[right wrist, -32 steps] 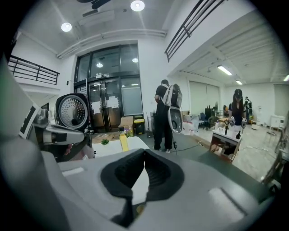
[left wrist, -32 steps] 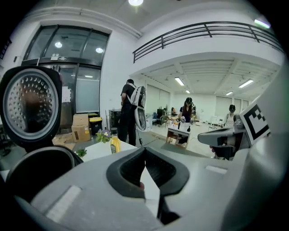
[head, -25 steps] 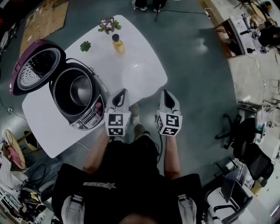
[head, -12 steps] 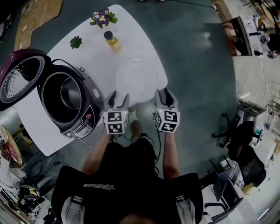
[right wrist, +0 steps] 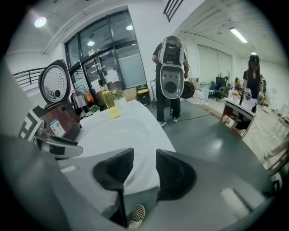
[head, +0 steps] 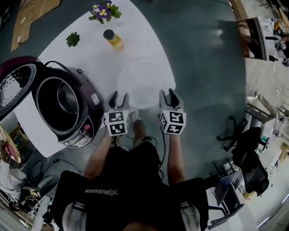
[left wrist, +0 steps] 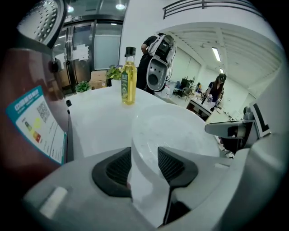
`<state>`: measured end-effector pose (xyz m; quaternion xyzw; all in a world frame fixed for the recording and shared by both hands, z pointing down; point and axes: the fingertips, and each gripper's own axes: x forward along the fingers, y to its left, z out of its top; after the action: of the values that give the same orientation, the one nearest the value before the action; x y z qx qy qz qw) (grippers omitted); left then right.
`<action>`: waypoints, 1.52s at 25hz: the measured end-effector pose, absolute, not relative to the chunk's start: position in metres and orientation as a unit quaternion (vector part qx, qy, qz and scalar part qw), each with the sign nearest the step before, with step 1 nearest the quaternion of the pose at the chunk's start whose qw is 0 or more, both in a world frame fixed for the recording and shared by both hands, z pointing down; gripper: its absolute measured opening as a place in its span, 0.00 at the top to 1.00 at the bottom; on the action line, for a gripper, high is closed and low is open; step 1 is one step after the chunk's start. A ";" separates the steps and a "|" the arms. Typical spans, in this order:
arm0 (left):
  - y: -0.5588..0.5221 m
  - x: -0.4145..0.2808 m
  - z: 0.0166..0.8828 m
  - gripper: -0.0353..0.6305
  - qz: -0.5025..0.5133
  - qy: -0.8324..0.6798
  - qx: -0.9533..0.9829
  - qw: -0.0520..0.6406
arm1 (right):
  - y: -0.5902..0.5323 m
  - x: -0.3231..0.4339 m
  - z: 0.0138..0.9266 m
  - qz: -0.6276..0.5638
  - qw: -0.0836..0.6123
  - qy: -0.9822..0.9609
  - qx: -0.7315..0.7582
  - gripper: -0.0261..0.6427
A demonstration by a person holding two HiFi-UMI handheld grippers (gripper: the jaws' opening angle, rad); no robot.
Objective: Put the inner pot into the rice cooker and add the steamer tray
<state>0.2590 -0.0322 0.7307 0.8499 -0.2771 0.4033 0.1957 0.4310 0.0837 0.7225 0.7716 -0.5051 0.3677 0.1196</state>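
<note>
The purple rice cooker [head: 58, 106] stands open at the table's left with the inner pot [head: 67, 97] inside it. The translucent white steamer tray [head: 141, 83] lies on the white table [head: 90, 58] to its right. My left gripper [head: 118, 97] is at the tray's near left edge. Its jaws are closing, and the tray's rim [left wrist: 149, 135] stands between them without a visible squeeze. My right gripper [head: 170, 95] is open at the tray's near right edge, by the table edge. I cannot tell whether the rim reaches between its fingers [right wrist: 174, 173].
An oil bottle [head: 113, 39], a small green plant [head: 72, 39] and a pot of flowers [head: 103, 10] stand at the table's far side. The cooker's lid [head: 13, 85] is tipped back to the left. People stand beyond the table [right wrist: 171, 76].
Both grippers have dropped from above the table's near edge to the tray's two sides, and both have gone from shut to open.
</note>
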 end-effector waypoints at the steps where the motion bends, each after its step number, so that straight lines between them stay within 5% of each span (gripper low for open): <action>1: -0.033 0.258 0.732 0.68 0.406 -0.279 0.849 0.194 | 0.083 0.431 0.725 0.369 0.122 -0.505 0.771 0.73; 5: -0.034 0.260 0.731 0.74 0.412 -0.278 0.849 0.179 | 0.082 0.429 0.727 0.370 0.132 -0.504 0.769 0.82; 38: -0.069 0.278 0.541 0.76 0.247 -0.314 0.912 0.093 | 0.047 0.447 0.535 0.193 0.087 -0.546 0.811 0.82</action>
<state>0.2779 -0.0692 0.5413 0.9121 -0.3139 0.2469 0.0930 0.4465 0.0475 0.5347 0.8109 -0.5457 0.1927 0.0872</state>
